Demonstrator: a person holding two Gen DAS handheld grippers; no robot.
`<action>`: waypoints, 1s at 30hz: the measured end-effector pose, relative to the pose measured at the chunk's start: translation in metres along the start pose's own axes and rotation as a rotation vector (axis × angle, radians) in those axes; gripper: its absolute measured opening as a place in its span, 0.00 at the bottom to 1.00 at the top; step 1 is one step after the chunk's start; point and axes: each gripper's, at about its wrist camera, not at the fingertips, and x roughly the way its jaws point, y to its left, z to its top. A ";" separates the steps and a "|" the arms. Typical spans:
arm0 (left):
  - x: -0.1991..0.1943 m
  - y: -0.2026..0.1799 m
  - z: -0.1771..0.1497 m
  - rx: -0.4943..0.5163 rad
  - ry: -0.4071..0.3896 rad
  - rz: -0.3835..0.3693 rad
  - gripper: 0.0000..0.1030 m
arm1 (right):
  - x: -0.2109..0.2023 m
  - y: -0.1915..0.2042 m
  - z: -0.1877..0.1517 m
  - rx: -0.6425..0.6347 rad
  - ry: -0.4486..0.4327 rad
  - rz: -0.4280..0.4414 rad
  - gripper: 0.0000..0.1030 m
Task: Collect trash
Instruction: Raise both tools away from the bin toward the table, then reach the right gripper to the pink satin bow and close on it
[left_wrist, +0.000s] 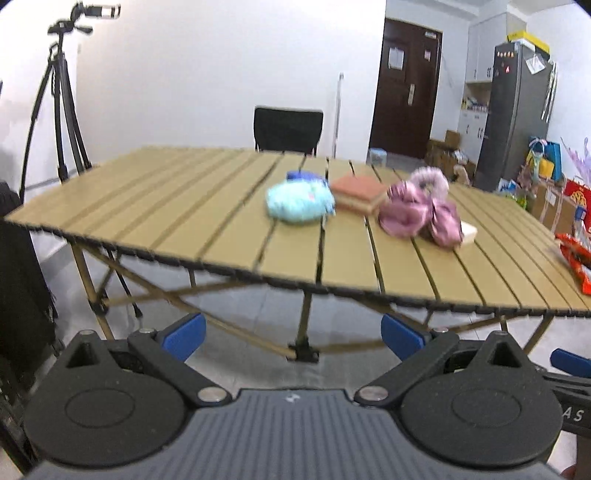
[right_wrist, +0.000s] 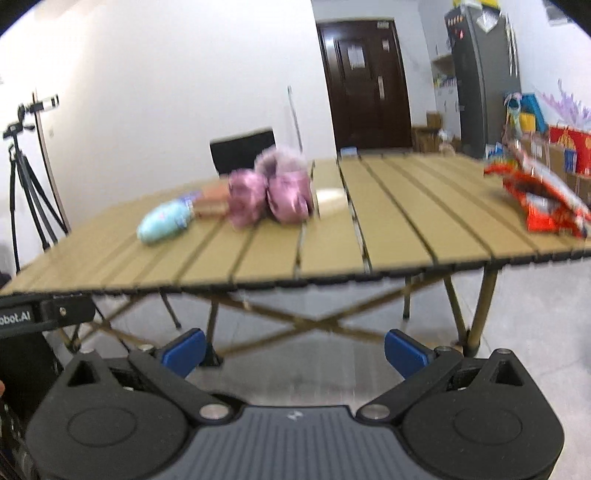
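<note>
One red snack wrapper (right_wrist: 543, 199) is lying crumpled near the right end of the slatted tan table (right_wrist: 406, 221), well apart from the other things; in the left wrist view it is showing only at the right edge (left_wrist: 576, 254). Toward the middle of the table four more items are sitting in a loose row: one pale blue pouch (left_wrist: 299, 201) with a blue cap, one reddish-brown block (left_wrist: 360, 192) just beside it, one bundle of pink shiny fabric (left_wrist: 421, 212) and one small cream-coloured piece (right_wrist: 330, 201) (possibly a box; both views are blurring). The left gripper (left_wrist: 293, 338) and the right gripper (right_wrist: 295, 349) are both hanging below the table's near edge, over the grey tiled floor, fingers spread wide and gripping nothing. Behind the table one black chair (left_wrist: 288, 129) is standing against a white wall, with one tripod (left_wrist: 59, 110) at the left, one dark door (left_wrist: 404, 88) and one grey fridge (left_wrist: 517, 114) at the right.
</note>
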 end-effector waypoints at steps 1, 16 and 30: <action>-0.002 0.002 0.004 0.000 -0.011 0.004 1.00 | -0.002 0.002 0.004 -0.004 -0.021 0.004 1.00; 0.020 0.032 0.053 -0.038 -0.104 0.050 1.00 | 0.026 0.043 0.043 -0.131 -0.208 -0.031 1.00; 0.071 0.036 0.082 -0.026 -0.099 0.064 1.00 | 0.109 0.057 0.083 -0.152 -0.258 -0.081 1.00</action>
